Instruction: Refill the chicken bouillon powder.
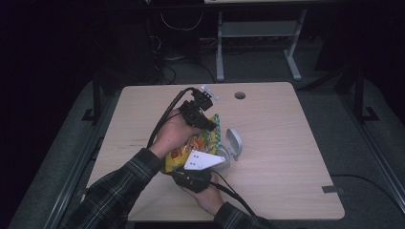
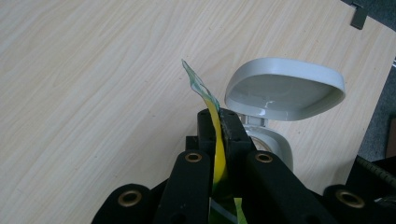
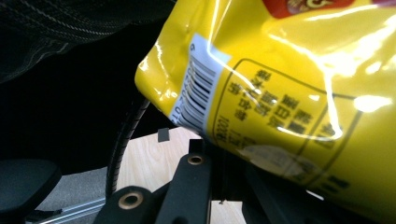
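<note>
A yellow snack bag (image 1: 200, 143) is held above the wooden table (image 1: 286, 157) between both grippers. My left gripper (image 1: 211, 125) is shut on the bag's green sealed top edge; in the left gripper view the thin edge (image 2: 200, 86) sticks up from between the closed jaws (image 2: 219, 116). My right gripper (image 1: 193, 168), under its grey three-cornered plate, is shut on the bag's lower edge. In the right gripper view the bag's back (image 3: 289, 84), with barcode and print, hangs over the jaws (image 3: 222, 154). A small grey-white container (image 1: 233, 145) with its flip lid (image 2: 285, 88) open stands just right of the bag.
A round cable hole (image 1: 239, 95) sits near the table's far edge. A dark tape patch (image 1: 332, 189) marks the front right corner. Desk legs and cables stand on the floor beyond the table.
</note>
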{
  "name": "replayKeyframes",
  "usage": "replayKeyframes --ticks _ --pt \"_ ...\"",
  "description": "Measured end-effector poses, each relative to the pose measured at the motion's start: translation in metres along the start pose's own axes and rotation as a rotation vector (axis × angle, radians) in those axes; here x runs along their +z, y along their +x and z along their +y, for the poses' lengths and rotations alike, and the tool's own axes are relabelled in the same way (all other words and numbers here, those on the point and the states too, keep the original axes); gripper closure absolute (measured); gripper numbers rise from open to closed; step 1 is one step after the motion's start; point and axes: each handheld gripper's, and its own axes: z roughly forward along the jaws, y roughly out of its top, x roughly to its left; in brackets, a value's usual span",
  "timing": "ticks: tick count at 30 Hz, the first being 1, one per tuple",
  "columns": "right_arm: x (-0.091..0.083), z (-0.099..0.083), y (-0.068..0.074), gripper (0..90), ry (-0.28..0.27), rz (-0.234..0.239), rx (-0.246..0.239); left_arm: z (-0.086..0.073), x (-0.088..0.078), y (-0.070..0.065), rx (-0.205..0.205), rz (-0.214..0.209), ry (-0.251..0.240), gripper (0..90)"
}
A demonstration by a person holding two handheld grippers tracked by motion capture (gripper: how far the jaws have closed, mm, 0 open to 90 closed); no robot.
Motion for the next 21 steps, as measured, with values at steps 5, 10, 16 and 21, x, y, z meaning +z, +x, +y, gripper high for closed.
replayKeyframes --ticks 5,10,16,21 --pt "0.0 0.0 0.0002 90.0 -0.001 0.001 0.0 0.0 0.0 0.0 -0.001 -0.001 0.005 89.5" --pt "0.0 0.0 0.0003 90.0 -0.003 0.003 0.001 0.0003 0.0006 0.0001 -0.006 -0.002 0.006 89.4" --pt "-0.0004 0.0004 -0.0001 90.0 -0.007 0.002 -0.001 0.0014 0.0005 -0.0005 -0.003 0.001 0.008 89.5" --pt "-0.0007 0.0006 0.0001 90.0 -0.009 0.003 0.001 0.0017 0.0006 -0.0009 -0.004 0.002 0.011 89.5"
